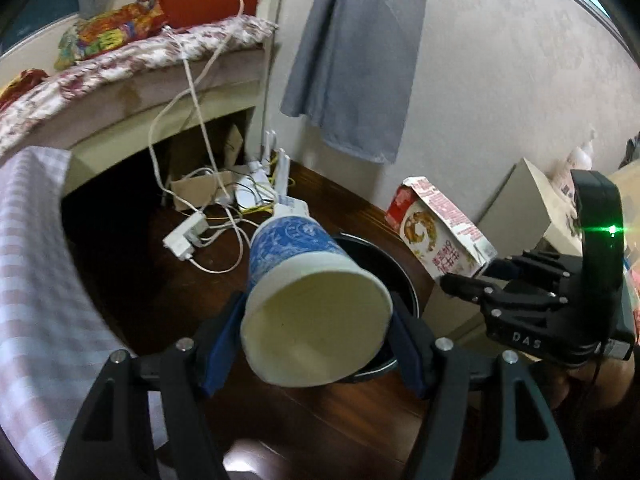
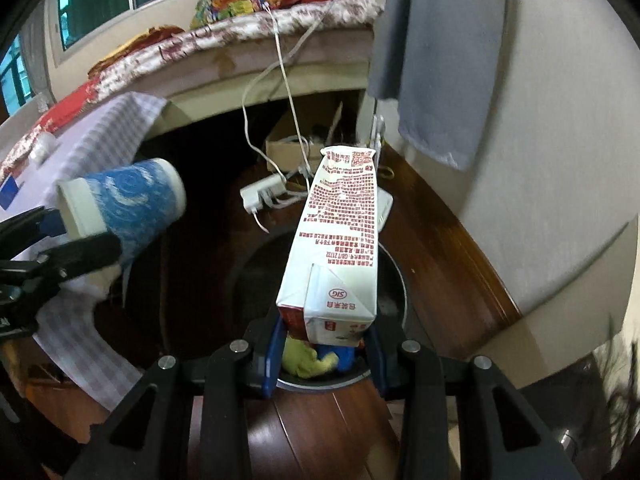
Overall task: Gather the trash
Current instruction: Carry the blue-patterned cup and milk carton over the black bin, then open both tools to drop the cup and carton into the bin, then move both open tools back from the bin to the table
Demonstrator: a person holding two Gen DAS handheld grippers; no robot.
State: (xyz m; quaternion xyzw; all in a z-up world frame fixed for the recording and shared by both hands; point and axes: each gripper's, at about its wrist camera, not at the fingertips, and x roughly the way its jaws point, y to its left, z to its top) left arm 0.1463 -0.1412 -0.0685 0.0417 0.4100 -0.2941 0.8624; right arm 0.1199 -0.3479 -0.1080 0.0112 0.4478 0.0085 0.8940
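Cup: a blue-and-white paper cup (image 1: 304, 300) is clamped on its sides in the left gripper (image 1: 316, 344), mouth toward the camera, tilted above the near rim of the bin.
Carton: an empty red-and-white drink carton (image 2: 336, 248) is pinched at its base in the right gripper (image 2: 324, 356), its torn top pointing away, directly over the bin.
Bin: a round black bin (image 1: 404, 280) stands on the dark wood floor (image 2: 320, 432); yellow-green scraps (image 2: 308, 360) already lie inside.
Jaws: the left pair stands fairly wide, holding the cup; the right pair is narrower, holding the carton.
Step in hand: both pieces of rubbish appear to be carried to the drop point.
Next move: likely each gripper must be centred over the opening, then released; the cup sits near the rim and could miss.
Surroundings: a bed (image 1: 132, 64) with a floral cover, white cables (image 1: 200, 216) and a grey towel (image 1: 352, 56) on the wall.
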